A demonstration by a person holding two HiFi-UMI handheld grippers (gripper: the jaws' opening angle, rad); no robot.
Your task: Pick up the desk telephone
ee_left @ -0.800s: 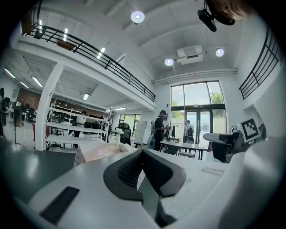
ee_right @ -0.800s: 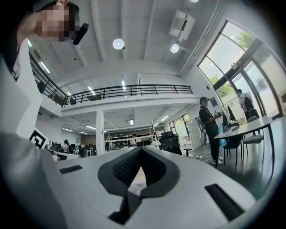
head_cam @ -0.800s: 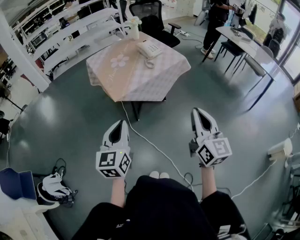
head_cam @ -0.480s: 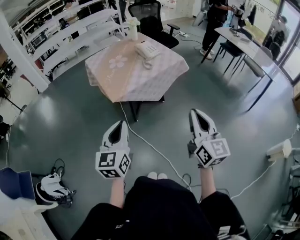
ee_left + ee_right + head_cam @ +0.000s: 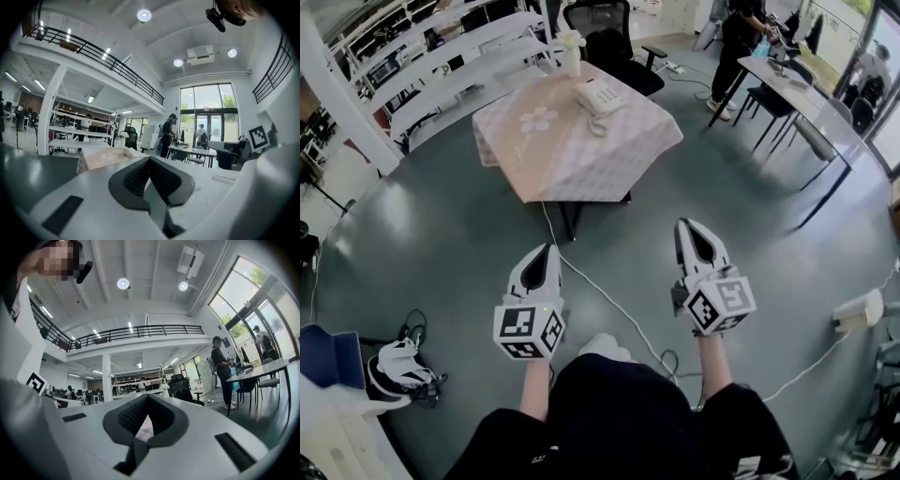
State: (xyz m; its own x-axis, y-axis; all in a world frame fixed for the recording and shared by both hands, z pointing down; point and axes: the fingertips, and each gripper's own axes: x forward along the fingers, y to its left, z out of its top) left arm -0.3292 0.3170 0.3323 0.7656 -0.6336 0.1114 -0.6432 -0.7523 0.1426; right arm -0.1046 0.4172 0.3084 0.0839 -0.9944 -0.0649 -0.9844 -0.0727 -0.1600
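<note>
The desk telephone [image 5: 598,97] sits on the far part of the worktop [image 5: 581,164], w/ its curly cord lying on the cloth just on its near side. The worktop is covered by a pale pink checked cloth w/ a flower print. A white vase [image 5: 571,54] w/ flowers stands at the far edge, left of the desk telephone and apart from it. A black office chair [image 5: 614,42] is just beyond the worktop. A white cable [image 5: 605,298] runs over the grey floor from under the worktop toward me, passing btwn my 2 grippers. I hold the left gripper [image 5: 547,249] and right gripper [image 5: 685,228] near my body, well short of the worktop, approx level, aimed its way. Both are clenched: in each gripper view the pads meet, nothing btwn them. Far right, a person [image 5: 733,42] stands at a long desk [image 5: 797,89]. White shelving [image 5: 441,70] runs along the far left.
</note>
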